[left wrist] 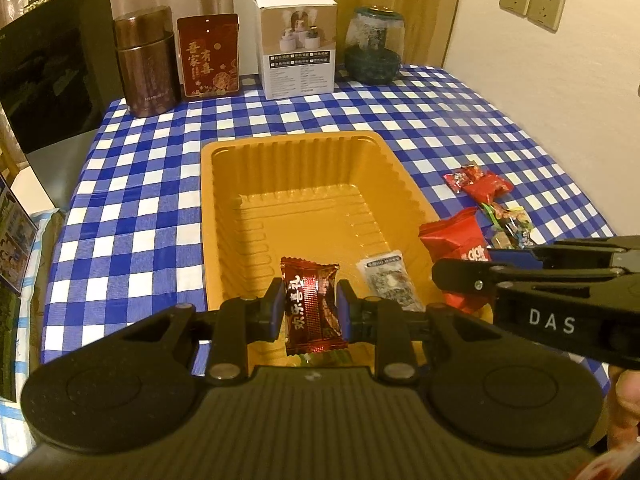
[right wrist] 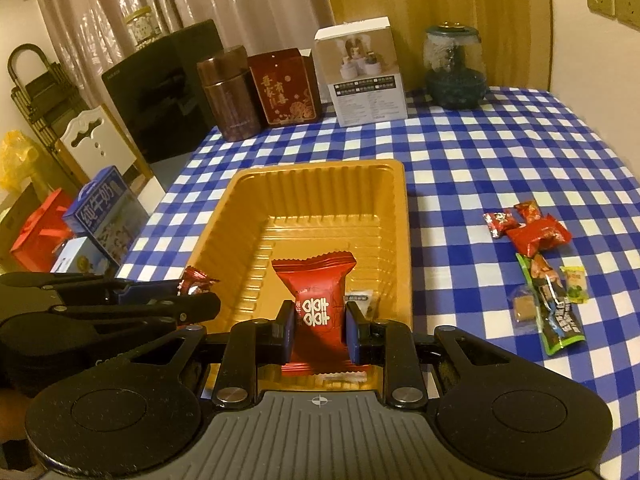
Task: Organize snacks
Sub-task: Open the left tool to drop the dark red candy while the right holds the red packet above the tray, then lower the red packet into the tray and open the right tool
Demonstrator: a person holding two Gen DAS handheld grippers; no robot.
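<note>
A gold plastic tray (left wrist: 304, 144) (right wrist: 320, 170) lies on the blue checked tablecloth. My left gripper (left wrist: 310, 306) is shut on a dark red candy packet (left wrist: 314, 304) above the tray's near end. My right gripper (right wrist: 320, 320) is shut on a bright red snack packet (right wrist: 318, 302), also above the near end; that packet (left wrist: 456, 240) shows at right in the left wrist view. A small grey-white packet (left wrist: 390, 278) (right wrist: 362, 298) lies in the tray. Several loose snacks (right wrist: 540, 272) (left wrist: 488, 196) lie on the cloth to the right.
Along the table's far edge stand a brown tin (left wrist: 146, 60), a red box (left wrist: 210, 56), a white carton (left wrist: 298, 46) and a dark glass jar (left wrist: 374, 46). A black appliance (left wrist: 52, 68) sits at far left. Boxes and a red bag (right wrist: 80, 224) lie off the table's left side.
</note>
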